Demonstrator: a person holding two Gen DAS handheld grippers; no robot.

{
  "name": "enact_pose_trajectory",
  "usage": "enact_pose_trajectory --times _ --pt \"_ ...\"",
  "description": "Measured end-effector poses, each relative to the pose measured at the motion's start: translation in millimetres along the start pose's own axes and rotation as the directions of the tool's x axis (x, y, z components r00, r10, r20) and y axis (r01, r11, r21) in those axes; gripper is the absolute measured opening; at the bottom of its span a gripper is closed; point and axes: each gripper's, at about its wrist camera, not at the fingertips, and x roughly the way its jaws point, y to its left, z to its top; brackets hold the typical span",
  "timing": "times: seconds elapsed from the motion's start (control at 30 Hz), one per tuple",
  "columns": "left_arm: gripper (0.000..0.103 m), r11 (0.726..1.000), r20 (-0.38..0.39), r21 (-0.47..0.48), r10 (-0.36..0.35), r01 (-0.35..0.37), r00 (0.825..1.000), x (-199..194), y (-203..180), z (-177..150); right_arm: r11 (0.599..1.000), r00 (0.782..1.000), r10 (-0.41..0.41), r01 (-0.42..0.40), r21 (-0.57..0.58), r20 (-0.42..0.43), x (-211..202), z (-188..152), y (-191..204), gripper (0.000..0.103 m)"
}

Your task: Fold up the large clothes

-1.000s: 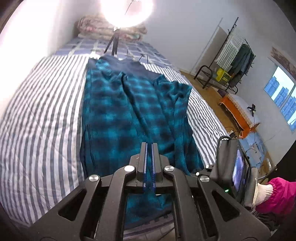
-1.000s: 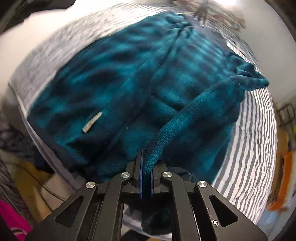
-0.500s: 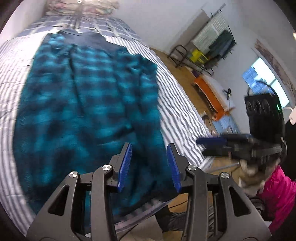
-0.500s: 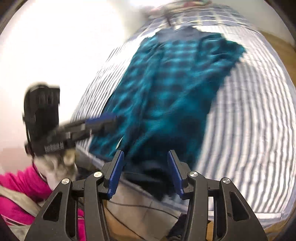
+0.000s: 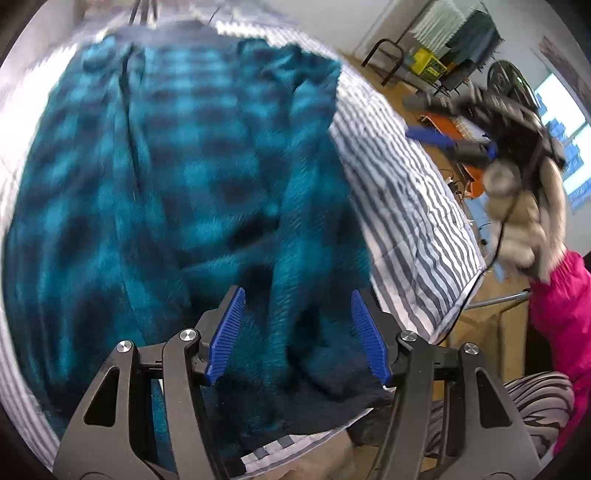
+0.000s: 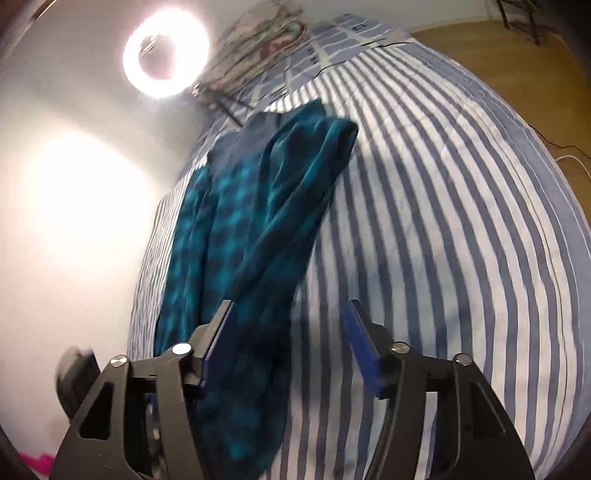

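Note:
A teal and dark checked fleece garment lies lengthwise on the striped bed, its near hem at the bed's foot. My left gripper hovers over the hem's right part; its jaws are opening and the blue pads do not press on the cloth. In the right wrist view the same garment runs away along the bed's left half. My right gripper is above its right edge, jaws opening, holding nothing. The right gripper also shows blurred at the upper right of the left wrist view.
A ring light on a tripod shines by the bed's head, next to folded bedding. A white wall runs along the bed's left. Wooden floor, a clothes rack and an orange bench are to the right. A pink sleeve is near.
Both grippers went from shut to open; the right one let go of the fleece edge. The right gripper swung off toward the bed's right side; the left came closer over the hem.

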Motion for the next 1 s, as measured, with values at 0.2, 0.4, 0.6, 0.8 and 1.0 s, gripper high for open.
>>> enact_pose_trajectory --times 0.2,0.4,0.6,0.8,1.0 --pt "0.015 0.996 -0.055 -0.013 -0.092 0.091 0.994 15 7 -8 0.995 1.000 0.028 -0.029 0.098 0.011 39 52 -22 0.062" --pt "0.006 0.993 -0.043 0.028 -0.115 0.116 0.992 11 0 -12 0.988 0.999 0.002 -0.008 0.156 0.037 81 91 -40 0.063" --pt "0.005 0.990 -0.026 0.056 -0.125 0.126 0.992 3 -3 -10 0.978 0.997 0.031 -0.045 0.201 0.074 112 112 -46 0.046" --pt "0.004 0.987 0.008 0.058 -0.149 0.148 0.989 -13 -3 -17 0.992 0.991 -0.105 0.099 0.075 0.077 102 128 8 0.007" --pt "0.004 0.985 0.043 0.021 -0.174 0.173 0.984 -35 7 -30 0.932 0.951 -0.292 0.306 -0.192 0.098 110 132 106 0.006"
